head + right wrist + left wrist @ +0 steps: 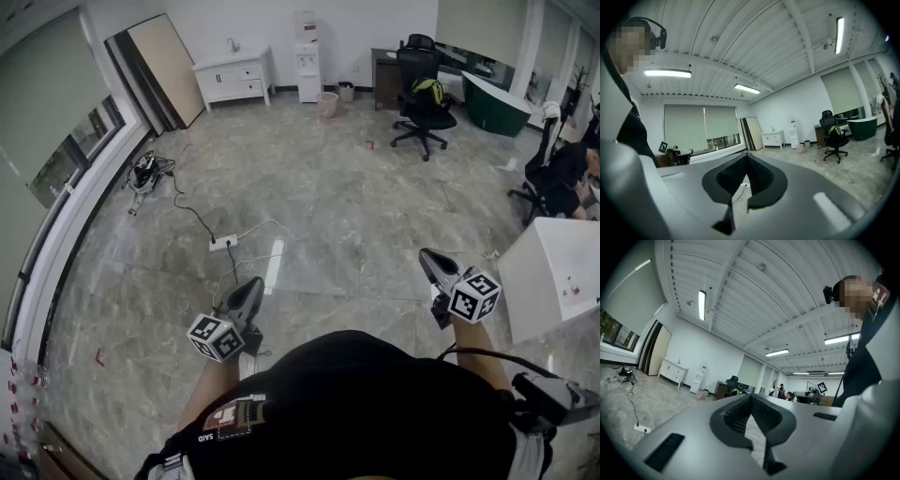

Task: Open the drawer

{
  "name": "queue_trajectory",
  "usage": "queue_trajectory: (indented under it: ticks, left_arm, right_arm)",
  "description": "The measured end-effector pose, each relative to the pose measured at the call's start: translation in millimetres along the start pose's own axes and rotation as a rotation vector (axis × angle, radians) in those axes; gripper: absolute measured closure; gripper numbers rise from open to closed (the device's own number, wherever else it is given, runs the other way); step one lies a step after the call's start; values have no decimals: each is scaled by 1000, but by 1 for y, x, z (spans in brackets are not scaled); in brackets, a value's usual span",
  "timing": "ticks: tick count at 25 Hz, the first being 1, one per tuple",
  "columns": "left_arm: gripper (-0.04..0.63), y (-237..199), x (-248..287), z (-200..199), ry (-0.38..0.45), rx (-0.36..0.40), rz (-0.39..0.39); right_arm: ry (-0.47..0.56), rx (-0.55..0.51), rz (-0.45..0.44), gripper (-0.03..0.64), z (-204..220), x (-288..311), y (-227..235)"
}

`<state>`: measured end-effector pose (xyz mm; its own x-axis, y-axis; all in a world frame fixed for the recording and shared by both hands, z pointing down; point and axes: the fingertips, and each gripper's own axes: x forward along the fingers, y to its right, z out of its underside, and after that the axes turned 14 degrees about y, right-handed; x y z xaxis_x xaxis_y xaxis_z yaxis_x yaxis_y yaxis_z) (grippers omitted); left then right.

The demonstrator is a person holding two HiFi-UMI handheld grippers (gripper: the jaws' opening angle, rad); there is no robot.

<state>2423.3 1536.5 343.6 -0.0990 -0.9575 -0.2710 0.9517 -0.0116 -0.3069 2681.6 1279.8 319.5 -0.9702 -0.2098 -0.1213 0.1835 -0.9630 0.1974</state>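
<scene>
Holds the left tool [255,284] and the right tool [427,255] out roughly level over the grey marbled floor [328,187], each with jaws together on nothing. Stands well apart from the white drawer cabinet [234,77], which is against the far wall near a white water dispenser [308,66]. Head view alone: corner of a white worktop [553,272] at right. Gripper views alone: ribbed white ceiling with a lit strip lamp [701,304]. Cabinet small in both.
</scene>
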Motion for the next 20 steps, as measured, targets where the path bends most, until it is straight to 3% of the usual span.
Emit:
queue_trajectory:
  ticks: [10,20]
  left_arm:
    - [595,6,11,4,-16,-1,11]
    - [595,24,25,37,-62,-28,4]
  right_arm:
    - [0,3,-1,620,-3,1,9]
    - [7,92,3,618,-3,-20,33]
